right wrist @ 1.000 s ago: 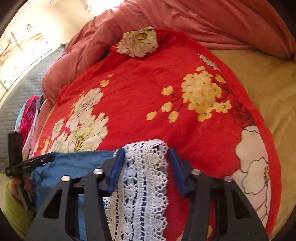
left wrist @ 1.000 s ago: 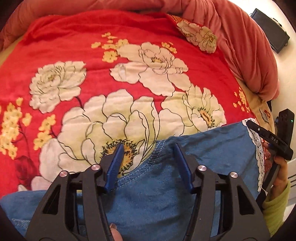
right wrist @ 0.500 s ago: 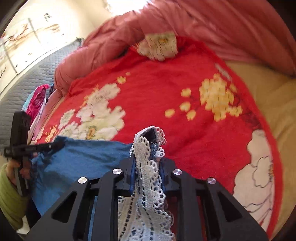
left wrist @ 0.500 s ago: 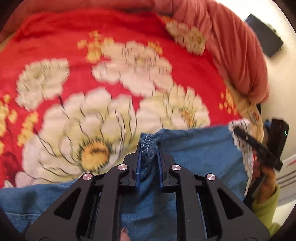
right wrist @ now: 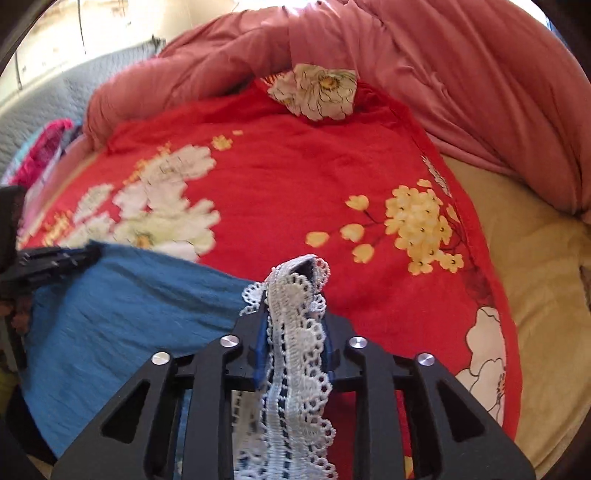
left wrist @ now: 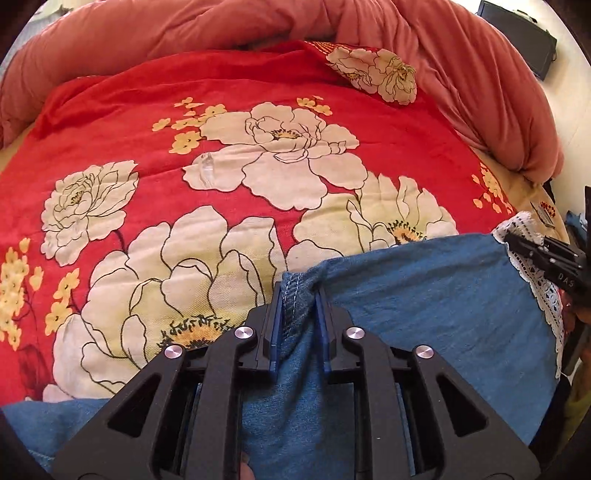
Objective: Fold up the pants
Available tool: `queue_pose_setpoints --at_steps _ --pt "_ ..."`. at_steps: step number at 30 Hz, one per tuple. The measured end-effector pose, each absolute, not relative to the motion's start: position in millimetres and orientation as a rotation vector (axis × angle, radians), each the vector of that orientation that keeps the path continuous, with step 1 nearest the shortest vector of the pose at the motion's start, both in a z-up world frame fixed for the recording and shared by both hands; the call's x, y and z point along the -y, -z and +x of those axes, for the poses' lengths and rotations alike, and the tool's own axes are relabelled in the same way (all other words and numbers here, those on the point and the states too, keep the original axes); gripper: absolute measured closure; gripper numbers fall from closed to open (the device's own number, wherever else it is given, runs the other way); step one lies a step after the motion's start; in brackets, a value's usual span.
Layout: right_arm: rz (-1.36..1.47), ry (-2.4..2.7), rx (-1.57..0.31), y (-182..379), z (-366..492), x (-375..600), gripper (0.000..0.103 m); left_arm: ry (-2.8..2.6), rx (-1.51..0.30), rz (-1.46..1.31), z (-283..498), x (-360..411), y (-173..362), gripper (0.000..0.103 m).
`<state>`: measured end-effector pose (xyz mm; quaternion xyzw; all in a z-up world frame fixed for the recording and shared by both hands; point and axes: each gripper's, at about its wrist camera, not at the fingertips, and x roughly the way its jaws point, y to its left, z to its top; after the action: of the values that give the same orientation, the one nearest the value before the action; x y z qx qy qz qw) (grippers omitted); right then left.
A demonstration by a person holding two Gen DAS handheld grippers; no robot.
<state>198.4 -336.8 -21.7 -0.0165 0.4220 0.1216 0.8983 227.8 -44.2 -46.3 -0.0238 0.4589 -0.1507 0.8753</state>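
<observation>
On the bed's red floral blanket (left wrist: pixel 258 110), at six o'clock, lie the blue pants (left wrist: pixel 424 314) — both jaws closed just now. Left hand-held gripper (left wrist: pixel 298 325) pinches the stitched hem, right hand-held gripper (right wrist: pixel 293 332) the lace trim (right wrist: pixel 295 387) — the fold can begin, I think.

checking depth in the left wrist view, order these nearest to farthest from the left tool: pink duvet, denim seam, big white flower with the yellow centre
1. denim seam, pinched in the left tool
2. big white flower, just left, on the red blanket
3. pink duvet, bunched along the far edge
</observation>
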Motion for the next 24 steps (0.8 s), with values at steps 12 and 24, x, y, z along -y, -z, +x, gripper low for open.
queue_pose_setpoints --at_steps 12,24 --pt "-0.004 -0.067 -0.780 13 182 361 0.039 0.310 -0.898 -0.246 220 8 36 0.065" --pt "0.090 -0.203 -0.635 -31 131 335 0.034 0.188 -0.753 -0.212 129 -37 -27 0.065"
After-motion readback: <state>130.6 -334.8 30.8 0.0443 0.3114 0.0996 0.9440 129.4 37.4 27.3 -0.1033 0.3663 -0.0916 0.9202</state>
